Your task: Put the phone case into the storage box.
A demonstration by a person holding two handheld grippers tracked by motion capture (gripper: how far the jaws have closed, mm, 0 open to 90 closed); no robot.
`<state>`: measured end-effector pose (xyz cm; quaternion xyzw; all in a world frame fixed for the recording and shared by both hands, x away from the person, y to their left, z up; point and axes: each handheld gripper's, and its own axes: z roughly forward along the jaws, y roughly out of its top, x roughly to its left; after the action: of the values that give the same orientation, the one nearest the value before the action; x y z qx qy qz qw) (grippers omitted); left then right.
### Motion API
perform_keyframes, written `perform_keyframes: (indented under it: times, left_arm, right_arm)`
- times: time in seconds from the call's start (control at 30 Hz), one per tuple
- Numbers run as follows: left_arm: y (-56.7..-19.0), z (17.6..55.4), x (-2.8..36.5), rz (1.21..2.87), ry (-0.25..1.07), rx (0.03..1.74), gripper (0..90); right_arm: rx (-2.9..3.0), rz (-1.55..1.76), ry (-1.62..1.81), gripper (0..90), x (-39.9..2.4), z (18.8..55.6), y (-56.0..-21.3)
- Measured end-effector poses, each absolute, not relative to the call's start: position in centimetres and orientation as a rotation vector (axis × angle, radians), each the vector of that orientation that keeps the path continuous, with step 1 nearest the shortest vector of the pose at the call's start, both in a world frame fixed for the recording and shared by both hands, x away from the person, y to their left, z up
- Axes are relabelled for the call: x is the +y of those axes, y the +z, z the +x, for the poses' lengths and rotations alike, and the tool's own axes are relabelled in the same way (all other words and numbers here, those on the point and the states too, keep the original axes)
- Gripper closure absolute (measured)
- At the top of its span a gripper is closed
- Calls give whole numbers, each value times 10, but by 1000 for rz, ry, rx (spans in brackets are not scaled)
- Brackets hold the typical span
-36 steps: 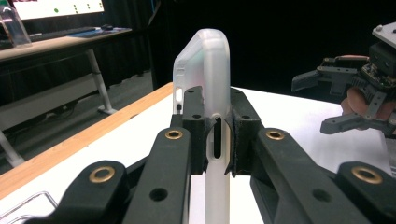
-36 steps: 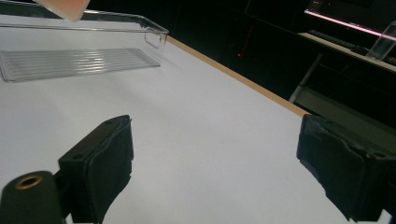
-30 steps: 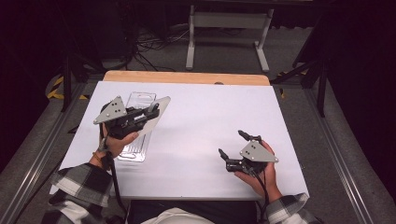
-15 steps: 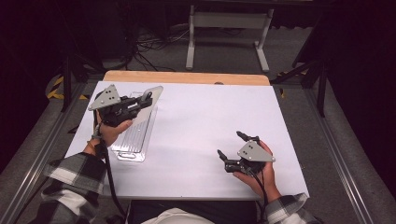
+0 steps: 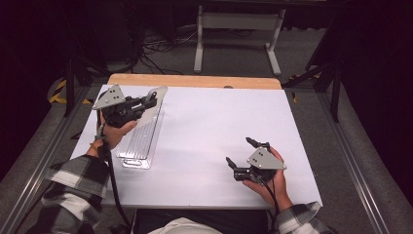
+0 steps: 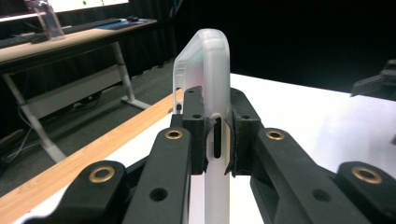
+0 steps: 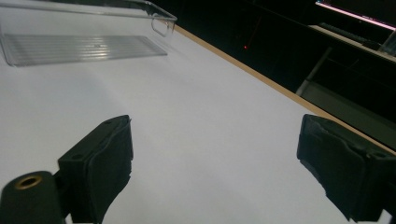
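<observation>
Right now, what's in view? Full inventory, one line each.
Phone case: 1, frosted translucent, pinched edge-on in the left tool, held above the tray's far end.
Tray: 1, clear plastic with ribbed floor, on the table's left side.
Table: 1, white top with a wooden strip along the far edge.
Desk frame: 1, pale grey, on the floor beyond the table.
Cables: several, dark, on the floor beyond the table.
Left tool: 1, black with grey plate, shut on the phone case, far left.
Right tool: 1, black with grey plate, open, nothing between the jaws, near right.
Sleeves: 2, plaid, at the near edge.
</observation>
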<state>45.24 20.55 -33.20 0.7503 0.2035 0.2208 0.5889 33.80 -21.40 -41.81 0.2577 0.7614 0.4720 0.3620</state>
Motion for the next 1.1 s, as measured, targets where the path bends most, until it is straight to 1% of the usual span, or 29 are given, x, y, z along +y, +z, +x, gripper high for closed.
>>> perform_keyframes:
  times: [0.27, 0.53, 0.7, 0.77, 1.1]
  left_arm:
    - [-333, 461, 206, 1752, 530, 483, 807]
    - [-335, 471, 205, 1759, 520, 483, 807]
    - [-334, 477, 203, 1764, 515, 480, 807]
    - [-334, 479, 203, 1758, 509, 475, 807]
    - [-333, 492, 203, 1781, 519, 490, 807]
  right_arm:
    - [1932, 658, 1231, 107, -215, 336, -415]
    - [1882, 667, 1256, 58, -218, 333, -411]
    - [1879, 665, 1252, 43, -218, 333, -411]
    - [1878, 668, 1253, 22, -217, 333, -411]
    - [1883, 678, 1262, 17, -217, 332, -410]
